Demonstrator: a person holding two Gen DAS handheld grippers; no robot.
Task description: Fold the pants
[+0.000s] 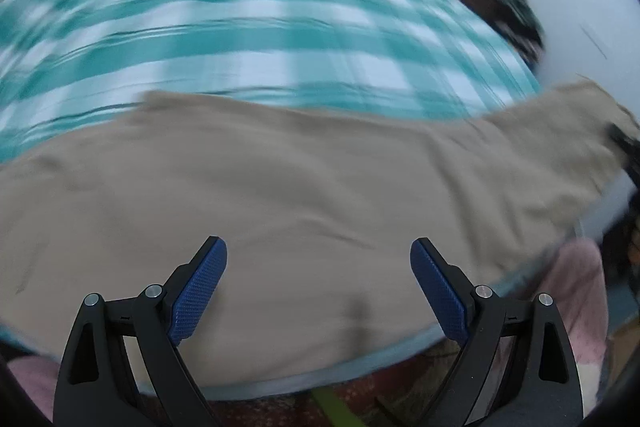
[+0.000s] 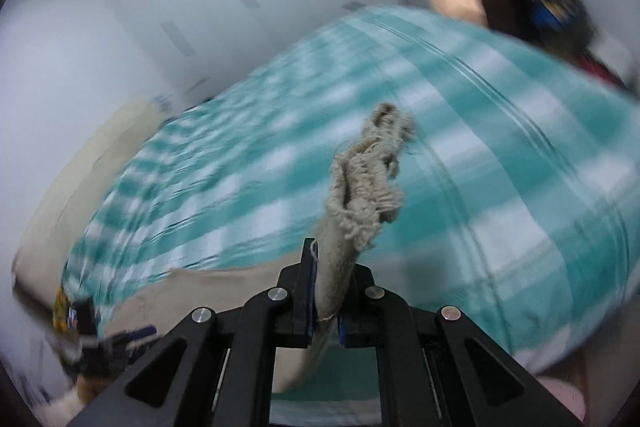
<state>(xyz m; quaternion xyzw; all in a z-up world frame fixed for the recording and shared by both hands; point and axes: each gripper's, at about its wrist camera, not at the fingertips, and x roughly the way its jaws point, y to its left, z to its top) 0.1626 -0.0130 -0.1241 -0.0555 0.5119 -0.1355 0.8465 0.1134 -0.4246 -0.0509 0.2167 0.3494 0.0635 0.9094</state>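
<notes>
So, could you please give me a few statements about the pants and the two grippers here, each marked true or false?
1. The right gripper is shut on a frayed hem of the beige cotton pants. True.
2. The left gripper clamps the pants. False: its blue-padded fingers stand wide apart, holding nothing.
3. The pants lie on a teal-and-white checked bedsheet. True.
4. The bedsheet is plain red. False: it is teal and white checks.
</notes>
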